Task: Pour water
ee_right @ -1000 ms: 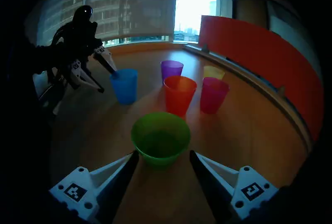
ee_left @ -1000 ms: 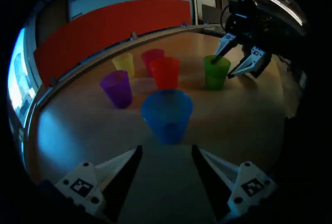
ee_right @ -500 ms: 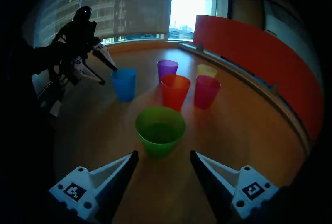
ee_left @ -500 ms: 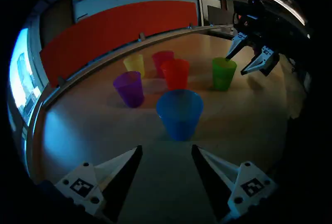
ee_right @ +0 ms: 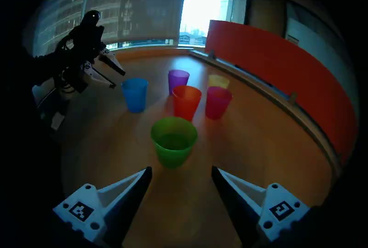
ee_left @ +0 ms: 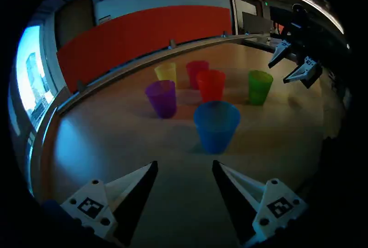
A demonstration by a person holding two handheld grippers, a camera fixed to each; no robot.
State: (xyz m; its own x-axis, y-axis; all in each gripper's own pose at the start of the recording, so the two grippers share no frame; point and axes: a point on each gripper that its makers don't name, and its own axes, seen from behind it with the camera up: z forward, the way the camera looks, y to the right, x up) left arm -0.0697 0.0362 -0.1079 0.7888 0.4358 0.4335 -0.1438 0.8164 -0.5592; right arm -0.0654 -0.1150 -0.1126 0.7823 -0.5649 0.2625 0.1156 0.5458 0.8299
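**Two open hand-held grippers, six cups on the table**

Left gripper view: the left hand-held gripper sits low in the picture with its two fingers spread wide and nothing between them. Ahead of it on the wooden table stands the blue cup, upright, a little right of the gap and clear of both fingers. Five more cups stand upright behind it. The purple cup is to the left, with the yellow cup just behind it. The pink cup stands beside the yellow one, and the orange cup just in front of the pink one. The green cup is off to the right. Above and to the right of the green cup the right hand-held gripper hangs in the air, fingers apart, empty and clear of the cup. A red wall panel runs along the far edge of the table, and a window glows at the left.

Right gripper view: the right hand-held gripper is wide open and holds nothing. The green cup stands upright just ahead of the gap, apart from both fingers. Its inside darkens toward the bottom, and I cannot tell whether there is water in it. Behind it stands the orange cup, with the pink cup just to its right. The purple cup and the yellow cup stand farther back. The blue cup stands apart to the left. Above and to the left of it the left hand-held gripper hovers with its fingers parted, touching nothing. The hand that holds it is too dark to make out.
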